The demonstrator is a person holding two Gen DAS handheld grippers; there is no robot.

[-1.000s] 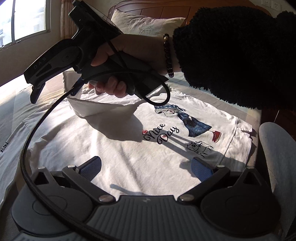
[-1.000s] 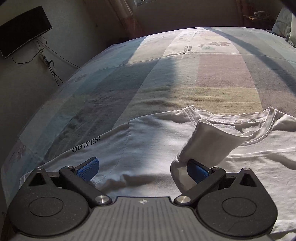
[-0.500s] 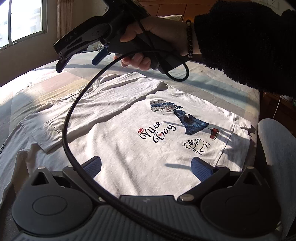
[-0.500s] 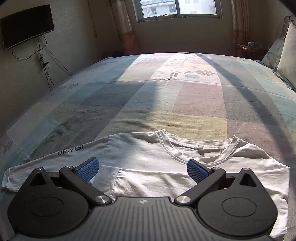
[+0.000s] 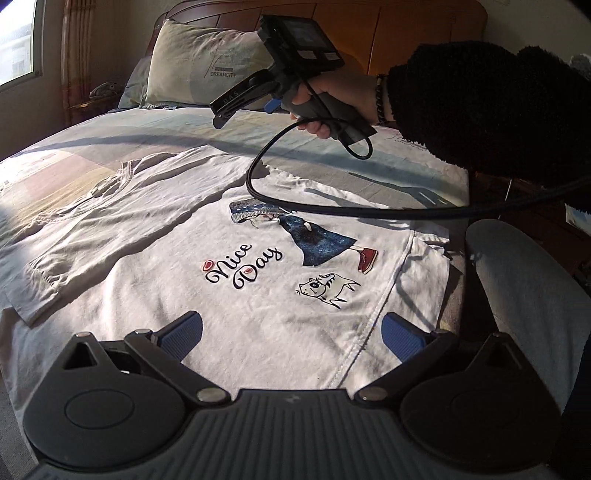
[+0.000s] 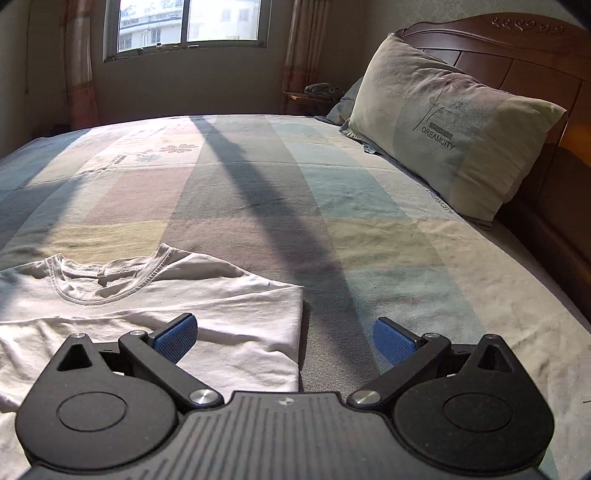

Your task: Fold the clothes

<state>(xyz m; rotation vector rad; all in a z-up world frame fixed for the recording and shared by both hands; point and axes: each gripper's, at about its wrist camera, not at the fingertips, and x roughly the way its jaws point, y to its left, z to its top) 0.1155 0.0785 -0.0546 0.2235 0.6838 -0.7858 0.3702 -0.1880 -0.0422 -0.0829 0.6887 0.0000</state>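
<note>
White shirt (image 5: 155, 236) flat on the bed (image 6: 332, 206), one sleeve folded in.
Left gripper (image 5: 291, 332) and right gripper (image 6: 282, 334) both spread wide, empty, above the shirt's edges.

White graphic tee (image 5: 229, 295), flat on bed, sleeve folded in

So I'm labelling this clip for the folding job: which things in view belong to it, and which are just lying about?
Part of the job:
- white T-shirt, spread flat on the bed, one sleeve folded in
- left gripper, open above the shirt
- right gripper, open, holding nothing

Just lying about:
- pillow against the headboard
- window
- gripper cable
</note>
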